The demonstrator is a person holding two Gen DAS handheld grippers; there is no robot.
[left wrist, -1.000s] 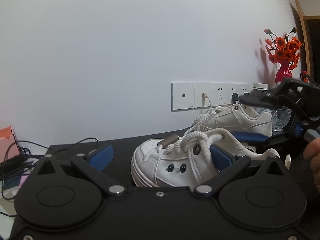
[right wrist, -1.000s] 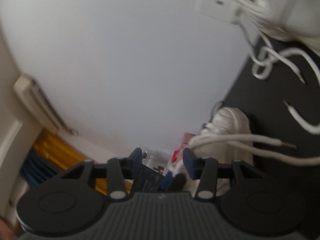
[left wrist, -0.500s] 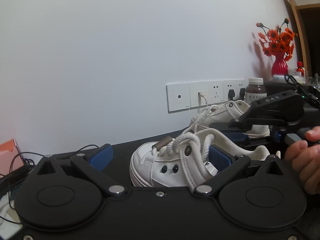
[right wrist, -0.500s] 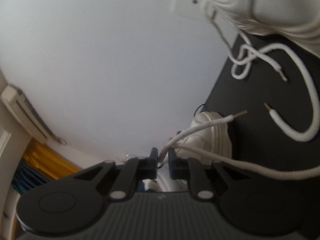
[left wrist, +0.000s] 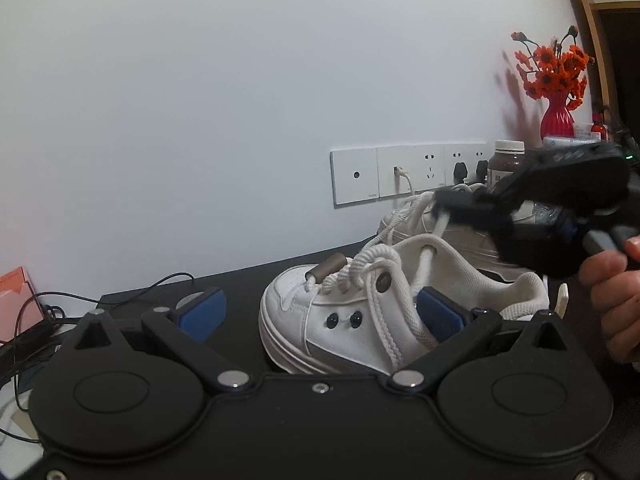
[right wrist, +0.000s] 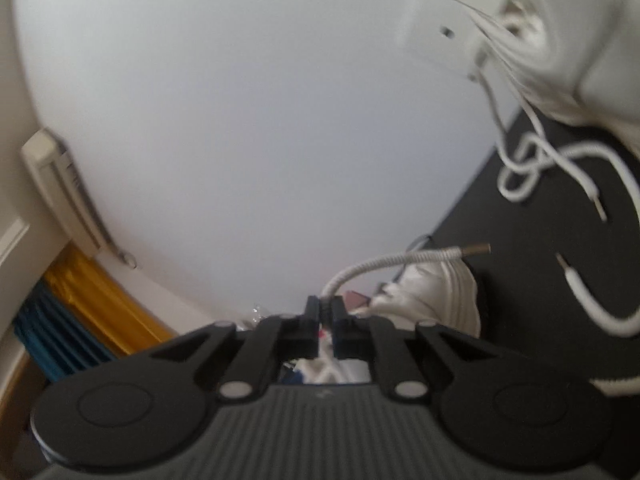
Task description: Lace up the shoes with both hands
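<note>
- The left gripper (left wrist: 320, 312) stands with its jaws wide apart, its blue pads (left wrist: 202, 312) on either side of the near white shoe (left wrist: 360, 320) and pressing on nothing.
- That shoe sits on the black table (left wrist: 240, 284), toe toward the wall, its thick white lace (left wrist: 384, 276) looped loosely over the tongue.
- A second white shoe (left wrist: 460, 232) lies behind it, near the wall sockets (left wrist: 408, 178).
- The right gripper (right wrist: 326, 312) has its jaws nearly together, pinching a lace end (right wrist: 400, 262) that arches up and away to its metal tip (right wrist: 478, 249).
- From the left wrist view, the right gripper (left wrist: 448, 208) reaches in above the near shoe's collar, held by a hand (left wrist: 616, 296) at the right edge.
- Other loose laces (right wrist: 528, 168) curl on the table beside the far shoe (right wrist: 568, 40).
- A red vase of orange flowers (left wrist: 554, 80) and a dark jar (left wrist: 506, 160) stand far right.
</note>
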